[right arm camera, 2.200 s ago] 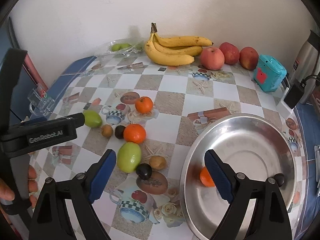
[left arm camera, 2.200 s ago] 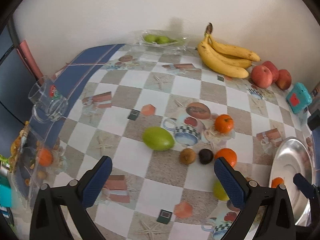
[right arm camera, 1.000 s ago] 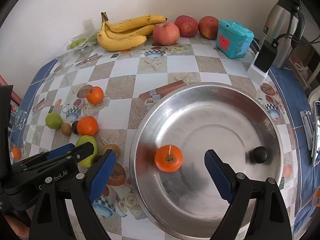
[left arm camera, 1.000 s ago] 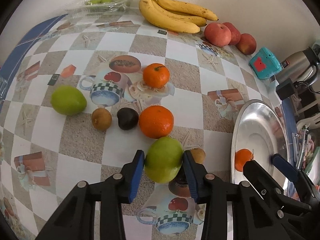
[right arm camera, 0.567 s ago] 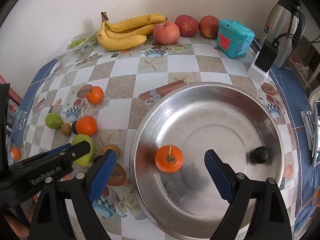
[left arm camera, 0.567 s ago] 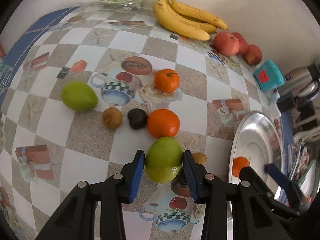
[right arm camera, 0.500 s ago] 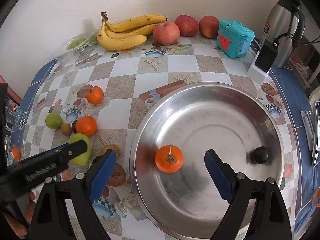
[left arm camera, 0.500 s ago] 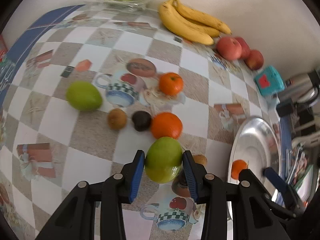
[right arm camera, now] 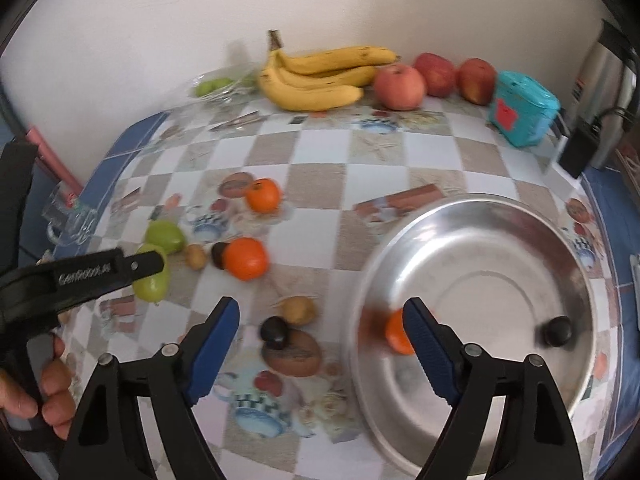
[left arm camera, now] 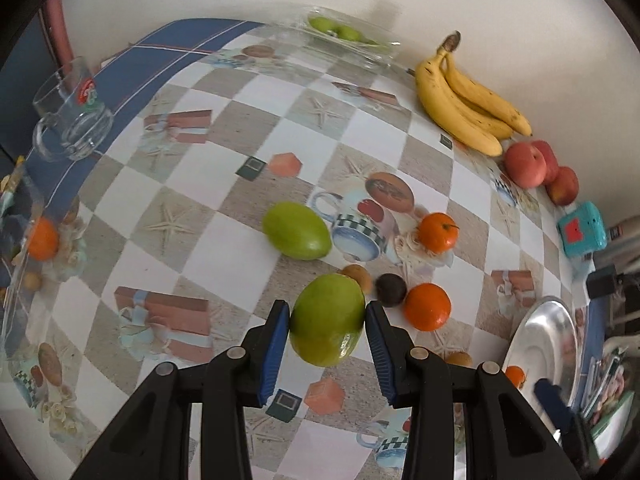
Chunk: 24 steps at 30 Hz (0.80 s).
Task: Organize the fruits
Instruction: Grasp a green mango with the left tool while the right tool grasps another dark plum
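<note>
Left wrist view: the left gripper (left arm camera: 326, 326) is clenched on a green mango (left arm camera: 327, 319), both blue pads pressed to its flanks. A second ago the fruit sat low among the others; now it hangs clear of the checked tablecloth (left arm camera: 208, 248), so the lift is done and the carry has begun. A second green mango (left arm camera: 297, 230) lies at 11 o'clock from it, a kiwi (left arm camera: 358, 276) and a dark plum (left arm camera: 391, 289) at 1 o'clock, an orange (left arm camera: 427, 306) at 3 o'clock. The steel bowl (left arm camera: 540, 344) waits at 4 o'clock.

Right wrist view: the right gripper (right arm camera: 320, 340) holds nothing; its jaws have just been narrowing but still stand wide apart over the cloth beside the bowl's rim (right arm camera: 472, 208). A tangerine (right arm camera: 396, 332) and a dark fruit (right arm camera: 557, 331) already lie inside. The held mango (right arm camera: 151, 280) shows at 9 o'clock, well apart from the bowl, probably its destination.
</note>
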Each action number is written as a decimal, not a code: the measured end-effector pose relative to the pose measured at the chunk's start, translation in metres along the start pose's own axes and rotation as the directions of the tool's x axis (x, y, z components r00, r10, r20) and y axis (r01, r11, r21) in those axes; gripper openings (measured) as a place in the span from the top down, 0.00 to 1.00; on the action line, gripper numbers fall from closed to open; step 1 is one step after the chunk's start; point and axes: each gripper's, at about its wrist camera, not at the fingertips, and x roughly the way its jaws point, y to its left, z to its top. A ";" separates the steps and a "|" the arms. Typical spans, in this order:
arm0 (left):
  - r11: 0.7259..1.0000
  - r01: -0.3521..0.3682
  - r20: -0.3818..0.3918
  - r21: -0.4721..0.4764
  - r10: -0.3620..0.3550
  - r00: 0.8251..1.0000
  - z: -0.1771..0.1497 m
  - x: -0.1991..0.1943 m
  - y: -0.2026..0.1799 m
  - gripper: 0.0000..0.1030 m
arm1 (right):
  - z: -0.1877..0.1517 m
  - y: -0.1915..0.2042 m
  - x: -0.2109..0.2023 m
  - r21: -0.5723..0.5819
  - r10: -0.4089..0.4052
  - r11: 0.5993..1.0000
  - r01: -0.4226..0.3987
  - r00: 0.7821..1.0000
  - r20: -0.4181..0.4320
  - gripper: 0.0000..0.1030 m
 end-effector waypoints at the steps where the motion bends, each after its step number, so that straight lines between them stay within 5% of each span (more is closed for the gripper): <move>1: 1.000 -0.002 0.001 -0.003 0.002 1.000 0.001 -0.001 0.001 0.59 | -0.001 0.005 0.002 -0.007 0.013 1.000 -0.013 1.000 -0.007 0.25; 13: 1.000 -0.010 -0.027 -0.015 0.009 1.000 0.001 0.005 0.003 0.59 | -0.014 0.024 0.032 -0.031 0.034 0.999 -0.038 0.993 -0.114 0.53; 24: 1.000 -0.016 -0.037 -0.016 0.016 0.999 -0.001 0.009 0.005 0.59 | -0.021 0.024 0.056 0.007 0.035 0.999 -0.034 0.981 -0.192 0.62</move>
